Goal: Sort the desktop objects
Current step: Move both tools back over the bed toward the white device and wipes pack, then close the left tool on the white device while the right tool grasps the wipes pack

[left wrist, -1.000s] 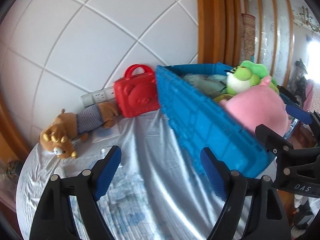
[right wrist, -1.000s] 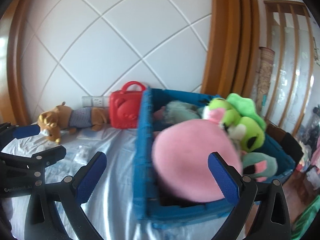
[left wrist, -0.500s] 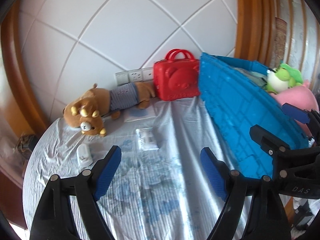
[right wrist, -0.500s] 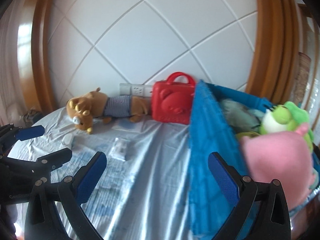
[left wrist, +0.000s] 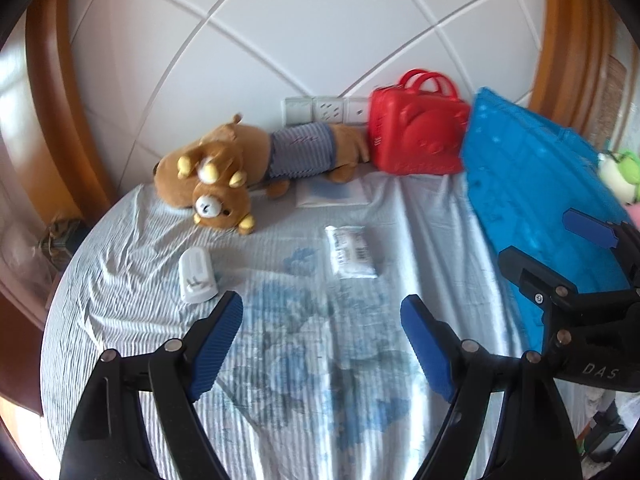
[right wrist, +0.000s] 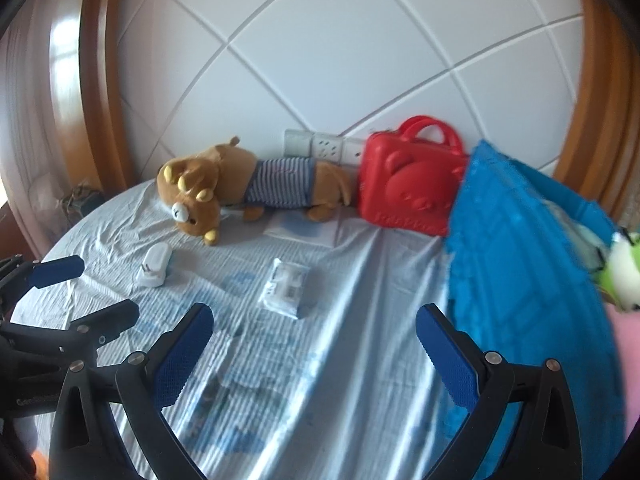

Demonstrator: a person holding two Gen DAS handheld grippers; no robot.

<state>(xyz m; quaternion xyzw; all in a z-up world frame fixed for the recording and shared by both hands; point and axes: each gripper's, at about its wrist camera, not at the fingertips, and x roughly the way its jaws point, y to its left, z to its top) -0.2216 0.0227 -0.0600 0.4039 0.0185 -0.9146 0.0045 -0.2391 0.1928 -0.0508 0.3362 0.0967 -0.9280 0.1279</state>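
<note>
1. While both of your tools hang over the cloth-covered desk [left wrist: 132, 240], note the blue bin [left wrist: 532, 200] at the right edge, already holding plush toys.
2. The brown bear plush [left wrist: 248, 160] lies along the wall, touching the red case [left wrist: 416, 140].
3. The white packet [left wrist: 352, 256] lies mid-desk, the white charger [left wrist: 196, 276] to its left.
4. Your left gripper [left wrist: 320, 328] and right gripper [right wrist: 316, 352] both stand released, empty. I'd centre on one item and straddle it squarely before clenching.
</note>
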